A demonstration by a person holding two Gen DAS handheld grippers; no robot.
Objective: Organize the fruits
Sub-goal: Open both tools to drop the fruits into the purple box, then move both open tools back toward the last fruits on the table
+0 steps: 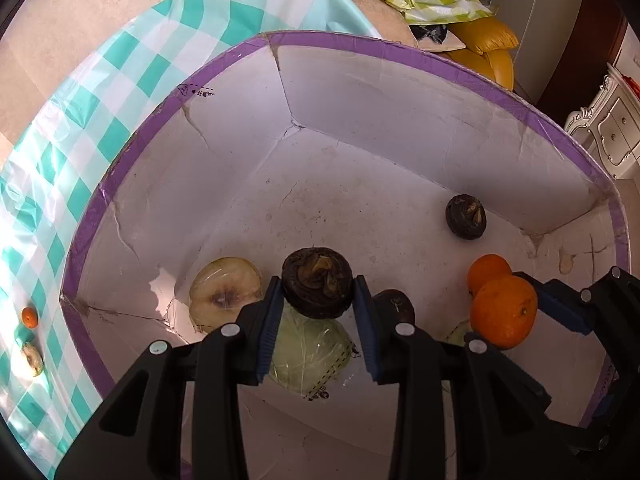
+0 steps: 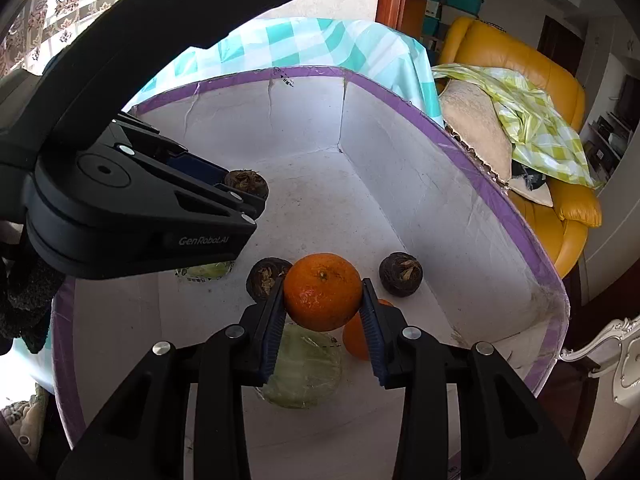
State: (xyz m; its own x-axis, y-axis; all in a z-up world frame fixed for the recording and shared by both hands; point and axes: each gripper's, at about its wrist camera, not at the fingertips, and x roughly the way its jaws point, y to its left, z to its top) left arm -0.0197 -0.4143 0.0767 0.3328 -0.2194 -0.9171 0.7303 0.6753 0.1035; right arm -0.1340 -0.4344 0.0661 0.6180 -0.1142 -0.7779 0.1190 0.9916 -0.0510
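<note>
- The desk (image 1: 120, 80) wears a teal-and-white checked cloth.
- A big white box (image 1: 360, 52) with a purple-taped rim stands on the cloth.
- Outside the box, near its corner, a small orange fruit (image 1: 29, 316) lies on the cloth.
- Just beside that fruit lies a pale, brownish piece of fruit (image 1: 33, 358); what kind it is, I cannot tell.

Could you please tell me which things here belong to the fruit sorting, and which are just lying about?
Job:
- purple-rimmed white cardboard box
- dark brown round fruit in left gripper
- orange mandarin in right gripper

Lying about:
- yellow leather armchair
- lime checked cloth
</note>
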